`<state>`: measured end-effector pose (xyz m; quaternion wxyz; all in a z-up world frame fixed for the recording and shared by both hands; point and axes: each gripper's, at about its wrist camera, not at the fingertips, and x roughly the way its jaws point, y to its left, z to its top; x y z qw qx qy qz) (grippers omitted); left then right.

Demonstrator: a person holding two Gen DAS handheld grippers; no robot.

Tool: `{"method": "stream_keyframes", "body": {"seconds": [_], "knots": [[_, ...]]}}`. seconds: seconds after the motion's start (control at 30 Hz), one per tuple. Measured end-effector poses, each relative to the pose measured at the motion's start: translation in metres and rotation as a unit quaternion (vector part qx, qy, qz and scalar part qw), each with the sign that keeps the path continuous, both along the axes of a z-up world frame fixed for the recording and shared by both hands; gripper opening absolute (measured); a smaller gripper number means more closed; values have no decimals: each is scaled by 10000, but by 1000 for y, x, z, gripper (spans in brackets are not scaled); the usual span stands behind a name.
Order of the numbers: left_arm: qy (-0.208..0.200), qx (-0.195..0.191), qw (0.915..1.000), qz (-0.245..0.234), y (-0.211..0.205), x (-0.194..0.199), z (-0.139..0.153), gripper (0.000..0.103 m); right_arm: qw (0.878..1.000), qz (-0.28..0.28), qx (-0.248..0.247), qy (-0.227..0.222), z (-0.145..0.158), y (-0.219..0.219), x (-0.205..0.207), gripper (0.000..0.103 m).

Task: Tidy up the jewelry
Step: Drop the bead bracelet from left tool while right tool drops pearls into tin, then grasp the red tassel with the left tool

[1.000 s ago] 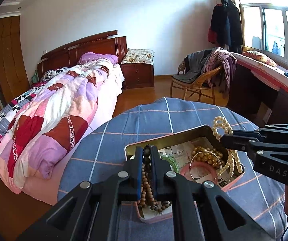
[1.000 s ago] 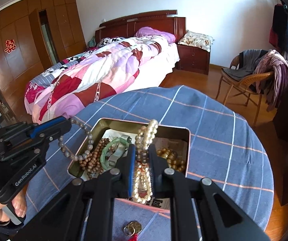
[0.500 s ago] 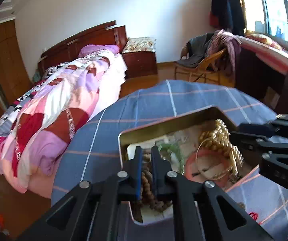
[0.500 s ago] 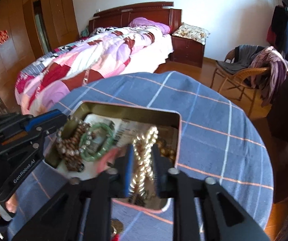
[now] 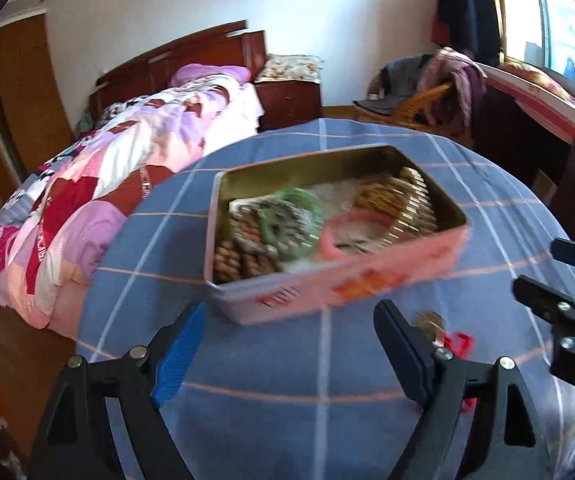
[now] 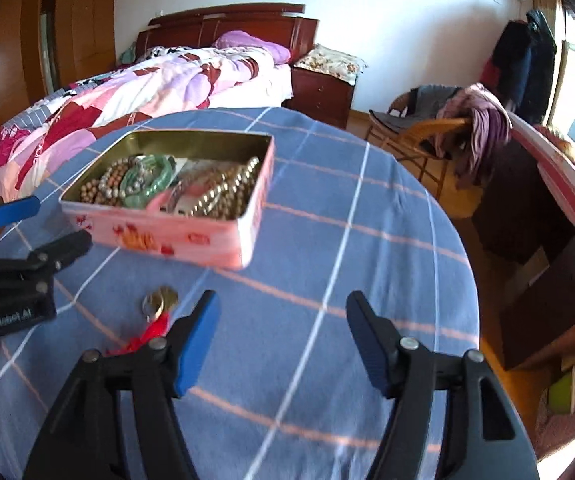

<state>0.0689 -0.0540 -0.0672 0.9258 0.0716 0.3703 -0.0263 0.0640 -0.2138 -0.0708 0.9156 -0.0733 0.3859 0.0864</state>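
A pink tin box [image 5: 351, 280] [image 6: 175, 236] stands on the blue checked tablecloth [image 5: 319, 376] [image 6: 327, 240]. In it lie a brown bead string [image 5: 243, 256] [image 6: 99, 188], a green bangle [image 5: 291, 220] [image 6: 147, 180], a pink bangle [image 5: 347, 228] and a pearl necklace [image 5: 411, 204] [image 6: 227, 192]. My left gripper [image 5: 289, 324] [image 6: 39, 222] is open and empty, just in front of the box. My right gripper [image 6: 283, 320] [image 5: 539, 268] is open and empty, right of the box. A coin charm with a red cord [image 6: 159, 304] [image 5: 439, 328] lies on the cloth between them.
A bed with a pink patchwork quilt [image 5: 99, 184] [image 6: 139, 88] stands behind the table on the left. A wicker chair with clothes [image 6: 439, 128] [image 5: 427, 96] and a dark desk [image 6: 547, 216] stand on the right. The table's round edge falls off near the right.
Both grippers have opened and let go of their necklaces, which now lie in the box. Both have pulled back toward me, away from the box.
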Motion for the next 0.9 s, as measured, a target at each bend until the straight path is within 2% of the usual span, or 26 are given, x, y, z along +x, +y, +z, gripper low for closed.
{"method": "stream_keyframes", "body": {"seconds": [0.17, 0.37, 0.57, 0.77, 0.9], "knots": [[1, 73, 9997, -223, -26, -13, 2, 85, 9998, -168, -71, 44, -5, -7, 3, 69], [73, 129, 9990, -411, -45, -18, -1, 85, 9996, -162, -207, -93, -5, -7, -6, 77], [155, 296, 9977, -589, -60, -20, -9, 85, 9989, -351, -290, -114, -7, -18, -5, 78], [291, 207, 9968, -718, -66, -17, -16, 84, 9985, -401, -360, -112, -10, -24, -8, 78], [485, 130, 9958, -771, -68, -13, -24, 71, 9983, -450, -356, -88, -14, -26, -12, 78]]}}
